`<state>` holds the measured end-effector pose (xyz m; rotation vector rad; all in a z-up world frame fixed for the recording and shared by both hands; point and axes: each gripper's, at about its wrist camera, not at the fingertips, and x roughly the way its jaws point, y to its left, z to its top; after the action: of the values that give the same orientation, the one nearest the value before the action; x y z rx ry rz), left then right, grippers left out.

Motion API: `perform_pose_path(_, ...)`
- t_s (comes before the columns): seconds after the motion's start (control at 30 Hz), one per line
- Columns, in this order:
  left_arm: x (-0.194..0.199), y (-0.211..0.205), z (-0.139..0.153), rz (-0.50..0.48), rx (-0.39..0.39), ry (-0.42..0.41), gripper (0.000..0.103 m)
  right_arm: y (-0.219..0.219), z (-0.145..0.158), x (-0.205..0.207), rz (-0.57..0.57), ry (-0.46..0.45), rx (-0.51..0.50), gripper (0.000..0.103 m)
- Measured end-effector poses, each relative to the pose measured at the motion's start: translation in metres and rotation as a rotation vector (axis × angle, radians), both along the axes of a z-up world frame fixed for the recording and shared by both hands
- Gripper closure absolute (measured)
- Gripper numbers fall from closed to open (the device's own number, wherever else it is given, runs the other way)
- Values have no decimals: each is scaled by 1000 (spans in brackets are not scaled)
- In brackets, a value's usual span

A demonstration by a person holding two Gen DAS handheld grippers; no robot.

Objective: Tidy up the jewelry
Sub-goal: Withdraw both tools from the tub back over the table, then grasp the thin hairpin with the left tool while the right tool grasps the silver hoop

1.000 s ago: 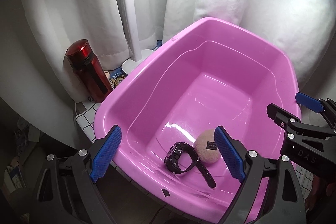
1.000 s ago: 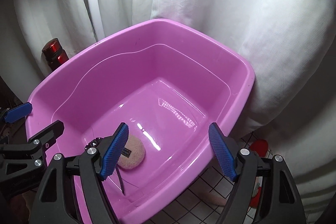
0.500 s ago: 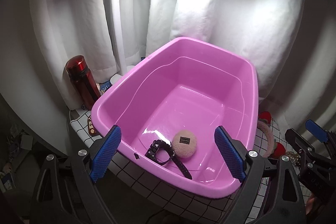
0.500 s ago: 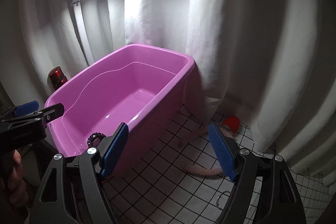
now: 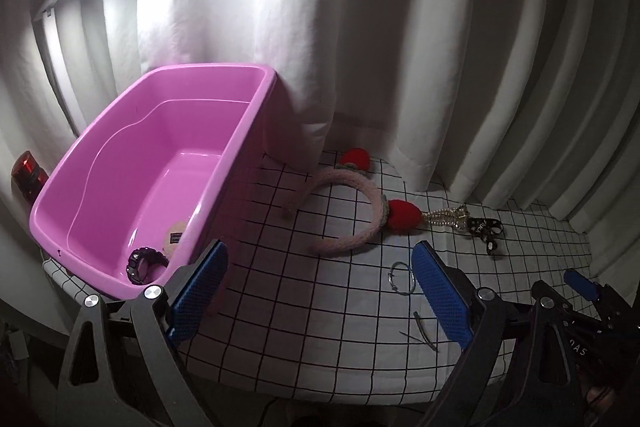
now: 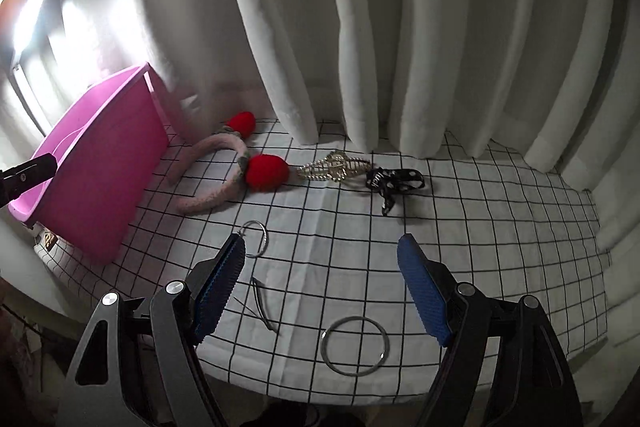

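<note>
A: Both sets of fingers wide apart, nothing in either. My right fingers [image 6: 320, 279] hang over the near edge of the surface [image 6: 500, 227]; large ring [image 6: 355, 345] lies flat just below the gap, near me. Best guess at the step: pick that ring next.

B: How to do it well?

A: It's thin and flat on cloth. I'd come down steep, straddle one side of the rim, not the whole hoop, and close slowly so it doesn't skate away. Watch not to pinch the cloth.

B: What else is loose?

A: Small ring [image 6: 256, 239] by my right set's left finger, dark hair tie [image 6: 264, 305] nearer, pink headband [image 6: 224, 175] with red pom-poms further off, gold claw clip [image 6: 334, 167] and black clip [image 6: 394, 183] to its right.

B: Left view add anything?

A: Yes. My left fingers [image 5: 316, 291] look into the pink tub [image 5: 256, 115] at far left: watch [image 5: 144, 263] and round puff [image 5: 176, 233] already inside. Right view shows only the tub's outer wall, but alone shows the large ring.
</note>
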<state>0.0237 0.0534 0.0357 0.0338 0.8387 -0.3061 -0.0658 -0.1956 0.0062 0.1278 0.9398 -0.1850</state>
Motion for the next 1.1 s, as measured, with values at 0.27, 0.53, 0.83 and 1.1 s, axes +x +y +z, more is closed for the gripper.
perform_pose_path(0.27,-4,-67,-72,-170,73,113,11,-24,-48,-45,-132,87,42,28)
perform_pose_path(0.53,-22,-96,-136,-269,118,209,11,-22,-105,-59,-145,163,93,28)
perform_pose_path(0.83,-31,-107,-170,-262,157,224,11,-12,-141,-47,-95,196,82,28)
perform_pose_path(1.1,-28,-103,-179,-212,162,241,11,-2,-158,-37,-45,230,-22,28)
